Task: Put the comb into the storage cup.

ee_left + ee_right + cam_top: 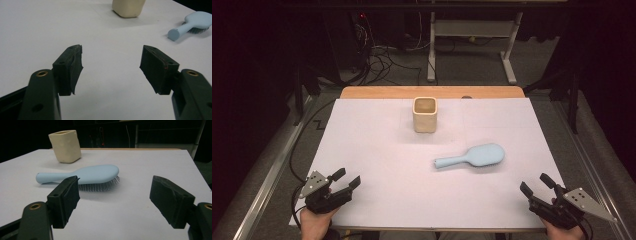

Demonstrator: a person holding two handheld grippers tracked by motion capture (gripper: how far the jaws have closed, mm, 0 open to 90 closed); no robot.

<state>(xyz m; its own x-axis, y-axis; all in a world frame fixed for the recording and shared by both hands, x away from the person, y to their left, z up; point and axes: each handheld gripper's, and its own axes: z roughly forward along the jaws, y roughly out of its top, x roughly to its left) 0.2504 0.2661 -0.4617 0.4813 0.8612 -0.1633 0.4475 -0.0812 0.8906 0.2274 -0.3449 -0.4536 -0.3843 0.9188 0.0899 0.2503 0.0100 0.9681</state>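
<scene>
While both pairs of jaws stand spread wide with nothing between them, the left gripper (346, 181) sits at the near left corner of the bench (372, 155) and the right gripper (535, 186) at the near right corner, each held in a hand whose forearm is cut off by the bottom of the high view; this looks like a ready stance, jaws released and aimed inward at the work, judging from how both point toward the middle of the white sheet.

Nearest the right gripper lies the hairbrush (472, 157), pale blue, right of centre on the bench, its handle pointing toward the left edge and its oval head toward the right edge; it rests bristles down, as the right gripper view shows (82, 175), which leaves the smooth back and the slim handle free to be pinched; the left jaw of that view covers part of the bristles.

Farther off, toward the far edge and about midway along it, stands the cup (425, 114), cream, squarish, upright, mouth open, well apart from the brush; likely the place for the brush, handle first. Its inside is too shadowed to read; in the left gripper view its top is cropped (128, 8), and the brush head runs off the right edge there.
</scene>
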